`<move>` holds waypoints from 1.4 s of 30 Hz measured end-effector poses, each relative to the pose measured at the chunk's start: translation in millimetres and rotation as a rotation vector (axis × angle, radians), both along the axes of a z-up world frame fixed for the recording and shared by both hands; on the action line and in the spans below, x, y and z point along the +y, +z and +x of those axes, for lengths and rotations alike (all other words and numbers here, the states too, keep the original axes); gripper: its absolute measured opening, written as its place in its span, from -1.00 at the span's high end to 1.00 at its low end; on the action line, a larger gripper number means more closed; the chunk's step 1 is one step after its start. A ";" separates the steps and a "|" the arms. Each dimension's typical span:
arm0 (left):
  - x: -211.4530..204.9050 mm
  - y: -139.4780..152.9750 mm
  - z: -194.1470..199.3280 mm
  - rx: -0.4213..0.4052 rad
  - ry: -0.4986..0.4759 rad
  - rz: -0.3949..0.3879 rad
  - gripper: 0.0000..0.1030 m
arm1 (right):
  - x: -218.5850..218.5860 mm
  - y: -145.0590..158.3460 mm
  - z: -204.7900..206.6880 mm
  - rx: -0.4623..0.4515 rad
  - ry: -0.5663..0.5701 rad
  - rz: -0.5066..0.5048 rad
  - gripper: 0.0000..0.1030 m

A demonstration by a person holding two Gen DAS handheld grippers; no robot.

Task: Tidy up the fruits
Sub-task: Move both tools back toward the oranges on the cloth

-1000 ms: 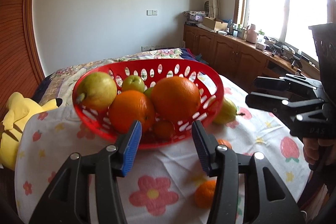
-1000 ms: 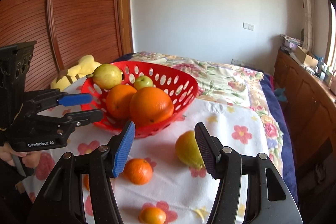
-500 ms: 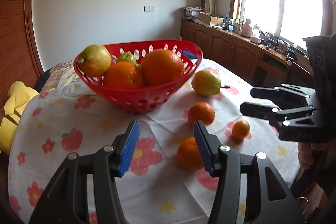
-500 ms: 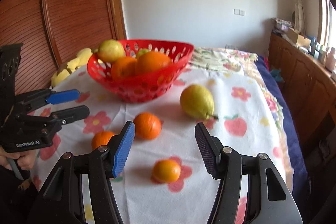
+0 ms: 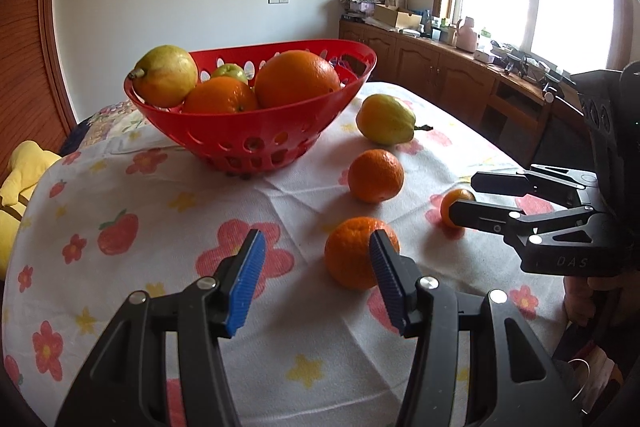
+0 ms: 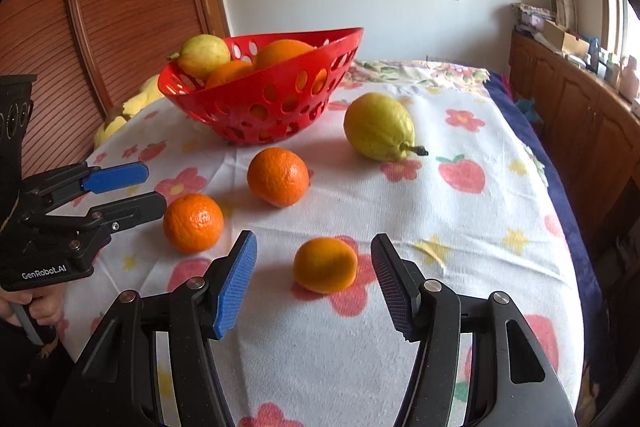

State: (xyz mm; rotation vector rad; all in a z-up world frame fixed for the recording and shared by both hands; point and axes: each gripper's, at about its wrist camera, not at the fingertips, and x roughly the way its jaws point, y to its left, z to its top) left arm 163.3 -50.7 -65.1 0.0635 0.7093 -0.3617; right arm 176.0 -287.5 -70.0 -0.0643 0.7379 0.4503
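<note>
A red basket (image 5: pixel 256 135) (image 6: pixel 276 107) holds two big oranges, a yellow pear and a green fruit. On the flowered cloth lie a yellow pear (image 5: pixel 386 120) (image 6: pixel 378 127), a mandarin (image 5: pixel 375 175) (image 6: pixel 278 177), a second mandarin (image 5: pixel 354 253) (image 6: pixel 193 223) and a small mandarin (image 5: pixel 454 207) (image 6: pixel 325 265). My left gripper (image 5: pixel 316 279) (image 6: pixel 134 189) is open and empty, with the second mandarin just ahead of its right finger. My right gripper (image 6: pixel 314 281) (image 5: pixel 476 193) is open, with the small mandarin just ahead between its fingers.
A yellow plush toy (image 5: pixel 20 183) lies at the table's left edge. Wooden cabinets (image 5: pixel 440 75) with clutter run under the window on the right. A wooden sliding door (image 6: pixel 112 7) stands behind the basket. The table edge drops off on the right toward a blue cover (image 6: pixel 528 131).
Both grippers have pulled back from the basket and come lower over the cloth. The loose mandarins now lie close in front of the fingers. Both stay open.
</note>
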 end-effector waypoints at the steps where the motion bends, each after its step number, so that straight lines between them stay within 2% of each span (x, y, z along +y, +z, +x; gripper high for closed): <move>1: 0.2 -0.4 -0.2 0.003 0.000 -0.001 -0.05 | 0.5 -0.9 0.3 0.003 0.000 -0.001 -0.16; 10: -4.8 -2.5 0.0 0.017 -0.024 0.001 -0.13 | -0.9 -8.3 6.0 0.037 -0.004 0.006 -0.11; 25: -23.3 2.0 2.7 0.039 -0.066 0.000 -0.18 | 2.8 -9.6 2.6 0.013 -0.006 -0.015 -0.11; 39: -34.6 -20.9 20.2 0.158 -0.079 0.052 -0.20 | 2.2 -8.9 1.3 0.011 -0.005 -0.017 -0.11; 42: -36.5 -21.2 17.8 0.159 -0.087 0.056 -0.25 | 2.3 -8.9 1.2 0.011 -0.005 -0.018 -0.11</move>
